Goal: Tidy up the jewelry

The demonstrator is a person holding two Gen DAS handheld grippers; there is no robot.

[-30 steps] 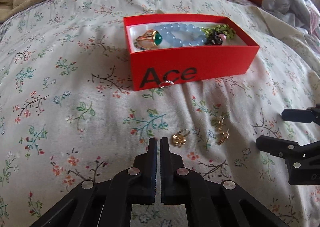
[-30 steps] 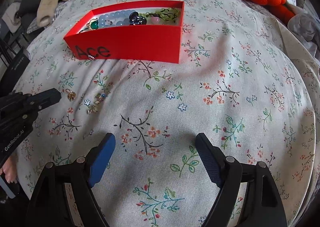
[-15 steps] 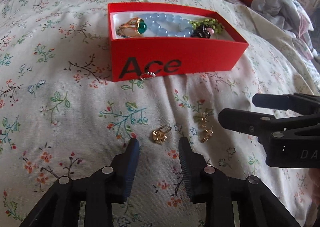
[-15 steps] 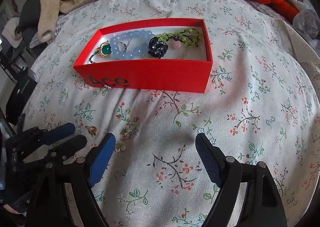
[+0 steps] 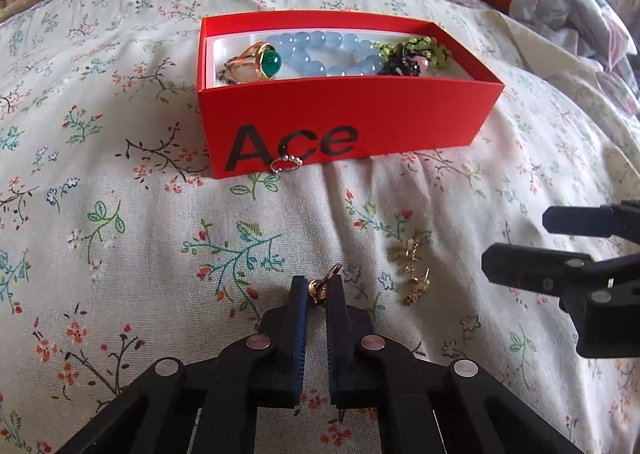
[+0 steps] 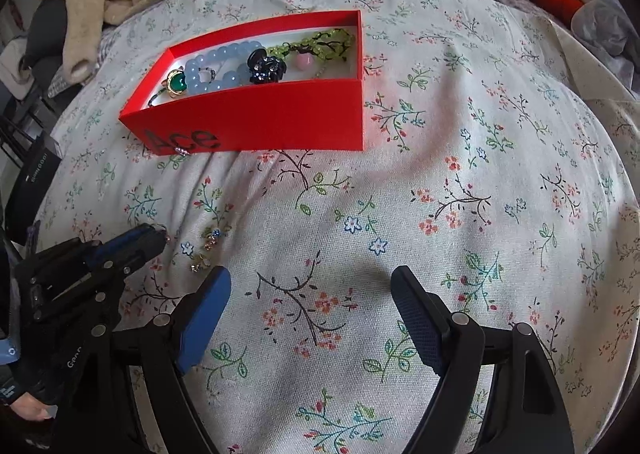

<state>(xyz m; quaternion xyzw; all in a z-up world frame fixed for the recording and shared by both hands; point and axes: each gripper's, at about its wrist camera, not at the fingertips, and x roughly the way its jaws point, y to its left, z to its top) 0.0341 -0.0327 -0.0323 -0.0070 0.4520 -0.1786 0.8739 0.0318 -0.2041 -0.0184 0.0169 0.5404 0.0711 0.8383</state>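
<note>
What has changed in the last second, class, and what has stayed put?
The left gripper opened, advanced and closed on the small gold ring. The right gripper stayed open. The red box, the silver ring against it and the gold earrings stayed put.

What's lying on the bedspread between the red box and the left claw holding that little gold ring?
Only a small silver ring against the red box; otherwise bare floral bedspread up to the left gripper, per the left wrist view.

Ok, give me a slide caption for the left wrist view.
Left gripper pinches a small gold ring off the floral bedspread, red jewelry box ahead.
</note>
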